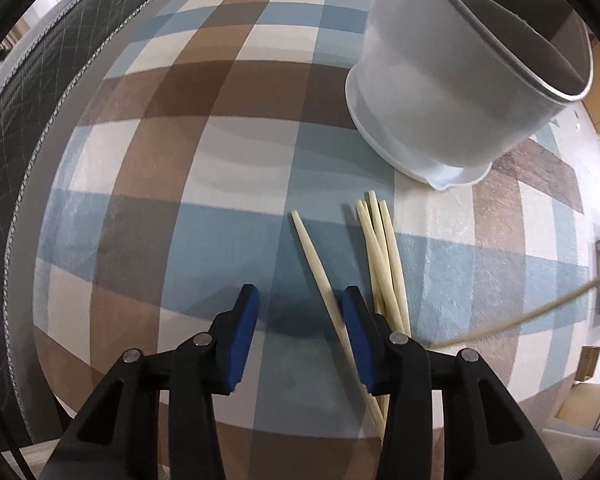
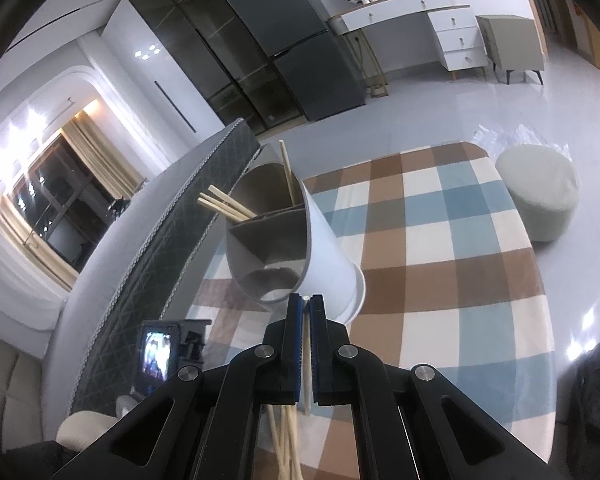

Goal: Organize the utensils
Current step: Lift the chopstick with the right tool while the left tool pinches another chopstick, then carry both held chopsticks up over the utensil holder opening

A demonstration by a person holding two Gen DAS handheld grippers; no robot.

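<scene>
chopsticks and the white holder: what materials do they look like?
Chopsticks: probably bamboo or pale wood, matte; cream-yellow colour with no gloss, though grain is too fine to see. Utensil holder: looks like moulded plastic, smooth satin white outside with grey inner dividers and a grey rim; soft, even sheen and thin walls suggest this, though glazed ceramic can't be excluded.

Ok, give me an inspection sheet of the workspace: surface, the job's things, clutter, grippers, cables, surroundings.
Surface: checked rug in brown, blue and cream.
Job's things: white utensil holder with dividers, some chopsticks already in it; loose chopsticks lie on the rug beside it.
Clutter: nothing seen.
Grippers: left gripper jaws apart over a single chopstick, not pressing it; right gripper jaws shut on one chopstick.
Cables: a pale cord crosses the right side of the left view.
Surroundings: mattress edge, round stool, dresser, dark cabinets.
</scene>
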